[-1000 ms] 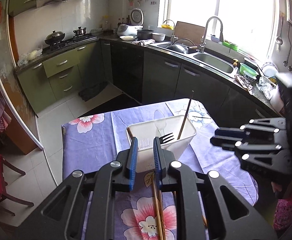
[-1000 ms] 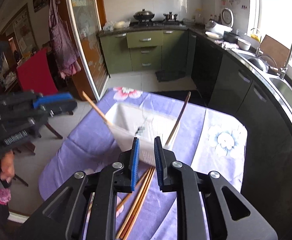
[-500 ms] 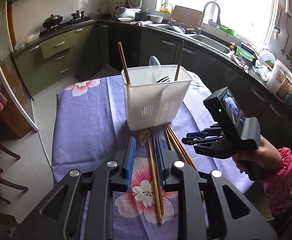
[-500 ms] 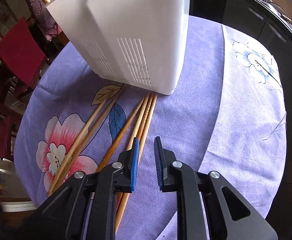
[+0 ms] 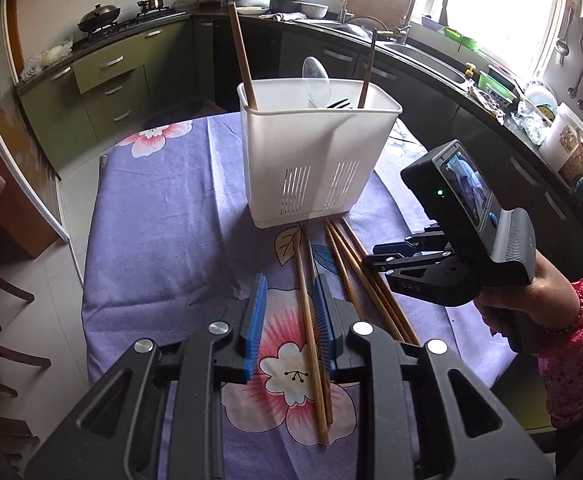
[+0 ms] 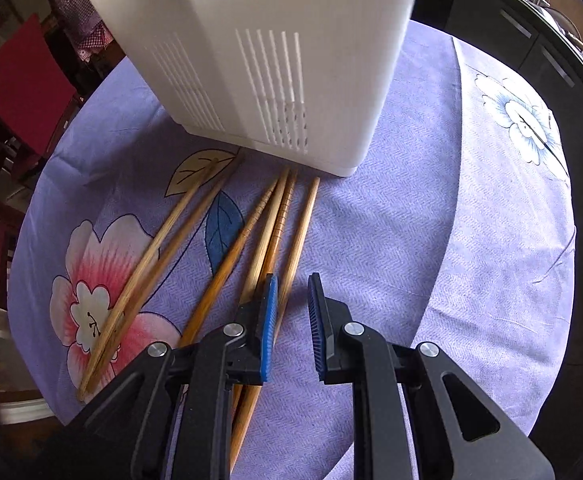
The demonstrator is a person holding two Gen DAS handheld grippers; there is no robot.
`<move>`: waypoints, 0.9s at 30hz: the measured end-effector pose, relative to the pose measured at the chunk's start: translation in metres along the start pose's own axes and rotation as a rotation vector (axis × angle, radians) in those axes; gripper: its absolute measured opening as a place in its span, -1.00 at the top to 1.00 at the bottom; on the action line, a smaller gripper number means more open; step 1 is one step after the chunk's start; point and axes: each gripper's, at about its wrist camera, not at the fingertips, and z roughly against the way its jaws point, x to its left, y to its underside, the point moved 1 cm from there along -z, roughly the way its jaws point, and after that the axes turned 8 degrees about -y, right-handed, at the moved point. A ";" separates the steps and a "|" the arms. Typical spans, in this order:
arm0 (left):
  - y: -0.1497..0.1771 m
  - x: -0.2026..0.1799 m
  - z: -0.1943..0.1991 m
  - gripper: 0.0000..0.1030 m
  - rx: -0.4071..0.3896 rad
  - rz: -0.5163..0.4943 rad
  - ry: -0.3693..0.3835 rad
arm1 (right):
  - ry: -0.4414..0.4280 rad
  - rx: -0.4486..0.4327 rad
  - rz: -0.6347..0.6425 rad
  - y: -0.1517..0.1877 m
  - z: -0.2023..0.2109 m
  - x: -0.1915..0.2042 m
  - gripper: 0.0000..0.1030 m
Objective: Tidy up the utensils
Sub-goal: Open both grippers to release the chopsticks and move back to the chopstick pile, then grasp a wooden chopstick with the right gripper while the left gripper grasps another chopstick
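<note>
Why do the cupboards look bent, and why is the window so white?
Left wrist view: the fisheye lens bows straight lines near the edges, so the cupboards curve, and daylight overexposes the window to plain white. Right wrist view: the white utensil holder sits very close, looming large and slightly soft, while the chopsticks on the tablecloth stay sharp.

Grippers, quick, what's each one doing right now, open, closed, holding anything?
Left gripper: open, empty, above a chopstick pair.
Right gripper: open, empty, low over the chopstick bundle.
</note>
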 end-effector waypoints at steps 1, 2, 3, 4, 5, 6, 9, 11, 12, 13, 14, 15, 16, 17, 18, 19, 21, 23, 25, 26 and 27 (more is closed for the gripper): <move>0.001 -0.002 -0.004 0.54 0.007 -0.003 0.000 | 0.003 0.001 0.004 0.000 -0.001 0.001 0.68; 0.001 -0.003 -0.007 0.54 0.014 -0.006 -0.001 | 0.000 0.001 -0.002 -0.001 -0.001 -0.001 0.70; 0.002 -0.005 -0.010 0.54 0.021 -0.009 -0.002 | 0.009 -0.002 -0.009 -0.002 0.000 -0.004 0.73; 0.003 -0.005 -0.012 0.54 0.027 -0.014 -0.005 | 0.030 -0.007 -0.013 -0.001 0.000 -0.006 0.73; 0.004 -0.006 -0.015 0.54 0.034 -0.018 -0.008 | 0.029 -0.009 -0.012 -0.002 0.000 -0.006 0.72; 0.004 -0.007 -0.019 0.54 0.043 -0.021 -0.010 | 0.032 -0.009 -0.005 -0.001 0.000 -0.005 0.71; 0.006 -0.007 -0.030 0.54 0.069 -0.023 -0.023 | 0.039 -0.008 0.004 -0.002 0.000 -0.005 0.73; 0.008 -0.008 -0.040 0.54 0.093 -0.024 -0.027 | 0.040 -0.006 0.001 -0.003 -0.001 -0.006 0.80; 0.009 -0.008 -0.044 0.54 0.105 -0.022 -0.027 | 0.042 -0.005 0.000 -0.003 -0.001 -0.007 0.80; 0.010 -0.009 -0.048 0.54 0.114 -0.025 -0.028 | 0.046 -0.007 0.001 -0.002 0.000 -0.008 0.81; 0.011 -0.010 -0.051 0.54 0.122 -0.028 -0.028 | 0.044 -0.009 0.001 -0.001 0.000 -0.008 0.82; 0.012 -0.011 -0.055 0.54 0.130 -0.030 -0.031 | 0.042 -0.011 0.000 0.000 0.001 -0.010 0.83; 0.013 -0.012 -0.059 0.54 0.138 -0.031 -0.032 | 0.039 -0.014 -0.004 0.000 0.002 -0.012 0.83; 0.013 -0.014 -0.063 0.54 0.148 -0.032 -0.031 | 0.035 -0.016 -0.004 0.003 0.006 -0.017 0.83; 0.014 -0.015 -0.067 0.54 0.158 -0.033 -0.031 | 0.029 -0.019 -0.006 0.004 0.007 -0.019 0.84; 0.015 -0.017 -0.071 0.54 0.170 -0.035 -0.033 | 0.026 -0.021 -0.004 0.004 0.007 -0.020 0.84; 0.015 -0.019 -0.078 0.54 0.190 -0.038 -0.040 | 0.024 -0.024 0.001 0.005 0.008 -0.021 0.84; 0.015 -0.020 -0.088 0.54 0.213 -0.034 -0.048 | 0.023 -0.026 0.007 0.005 0.009 -0.022 0.84; 0.014 -0.020 -0.096 0.54 0.234 -0.026 -0.056 | 0.022 -0.028 0.012 0.006 0.012 -0.026 0.83; 0.013 -0.021 -0.100 0.54 0.243 -0.026 -0.062 | 0.020 -0.029 0.013 0.007 0.012 -0.025 0.84; 0.012 -0.022 -0.104 0.54 0.250 -0.027 -0.067 | 0.018 -0.029 0.015 0.007 0.012 -0.025 0.84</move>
